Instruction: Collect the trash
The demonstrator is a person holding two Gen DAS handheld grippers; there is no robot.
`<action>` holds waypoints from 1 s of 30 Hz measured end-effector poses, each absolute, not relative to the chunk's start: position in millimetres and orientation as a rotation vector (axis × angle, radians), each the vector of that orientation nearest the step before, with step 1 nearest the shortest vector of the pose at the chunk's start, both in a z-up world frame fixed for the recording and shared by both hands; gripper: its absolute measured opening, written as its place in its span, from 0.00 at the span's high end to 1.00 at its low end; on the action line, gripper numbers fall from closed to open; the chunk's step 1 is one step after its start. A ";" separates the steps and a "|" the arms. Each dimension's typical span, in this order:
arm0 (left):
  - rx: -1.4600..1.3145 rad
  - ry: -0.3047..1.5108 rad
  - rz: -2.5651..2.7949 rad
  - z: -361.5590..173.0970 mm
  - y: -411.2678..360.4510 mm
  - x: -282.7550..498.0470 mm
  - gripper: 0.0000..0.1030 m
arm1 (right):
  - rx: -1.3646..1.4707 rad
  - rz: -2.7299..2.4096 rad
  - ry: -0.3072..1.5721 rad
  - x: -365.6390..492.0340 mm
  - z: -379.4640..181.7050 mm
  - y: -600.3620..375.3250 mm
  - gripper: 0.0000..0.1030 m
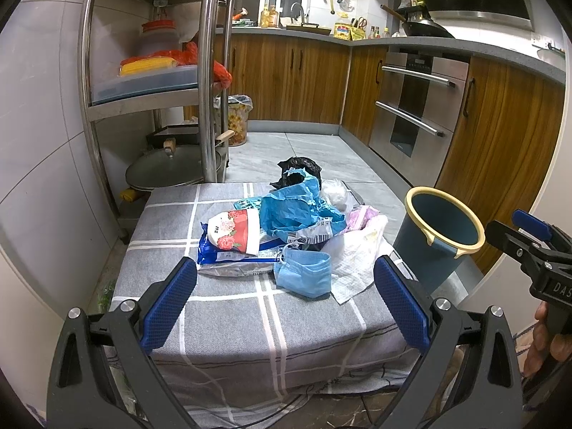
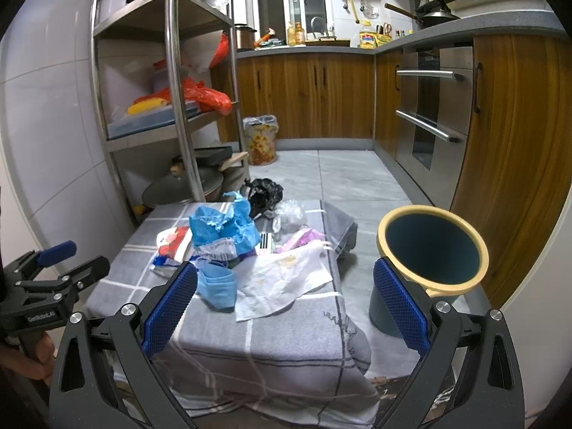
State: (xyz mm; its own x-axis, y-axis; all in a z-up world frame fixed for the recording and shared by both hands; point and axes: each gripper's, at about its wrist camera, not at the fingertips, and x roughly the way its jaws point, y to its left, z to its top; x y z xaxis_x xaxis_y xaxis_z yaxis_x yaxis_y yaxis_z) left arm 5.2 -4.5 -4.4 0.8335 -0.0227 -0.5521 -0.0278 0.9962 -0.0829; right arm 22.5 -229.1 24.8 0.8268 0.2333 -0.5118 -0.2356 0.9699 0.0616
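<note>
Grey white-checked cloth point(image 1: 228, 307), light blue mask point(image 1: 304, 273), dark blue cream-rimmed bin point(image 1: 439, 228)

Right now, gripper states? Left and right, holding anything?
Left gripper: open, fingers spread, holding nothing, hovering before the face mask.
Right gripper: open, empty, near the bin.

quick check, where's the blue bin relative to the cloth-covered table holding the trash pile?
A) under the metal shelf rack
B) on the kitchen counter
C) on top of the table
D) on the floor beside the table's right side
D: the blue bin with its yellow rim stands on the floor just off the right edge of the cloth-covered table, clear of the trash pile.
</note>
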 end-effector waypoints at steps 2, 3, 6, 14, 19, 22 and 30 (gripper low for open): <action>-0.088 0.586 0.003 -4.4 -4.7 5.1 0.05 | -0.005 0.249 0.543 22.7 24.8 -229.6 0.05; -0.088 0.585 0.003 -4.4 -4.8 5.2 0.05 | -0.004 0.248 0.543 22.9 24.9 -229.9 0.05; -0.087 0.587 0.003 -4.3 -4.9 5.4 0.05 | -0.003 0.248 0.543 22.5 24.8 -229.4 0.05; -0.074 0.600 0.000 -9.9 -8.7 3.9 0.05 | 0.001 0.249 0.547 23.0 24.7 -230.4 0.05; -0.074 0.608 -0.001 -8.4 -8.8 5.0 0.05 | 0.006 0.249 0.554 23.4 23.3 -230.9 0.05; -0.074 0.606 -0.001 -8.4 -8.7 4.8 0.05 | 0.005 0.247 0.555 23.4 22.4 -229.8 0.05; -0.072 0.614 0.001 -7.8 -9.5 6.7 0.05 | 0.011 0.249 0.556 23.9 20.9 -229.2 0.05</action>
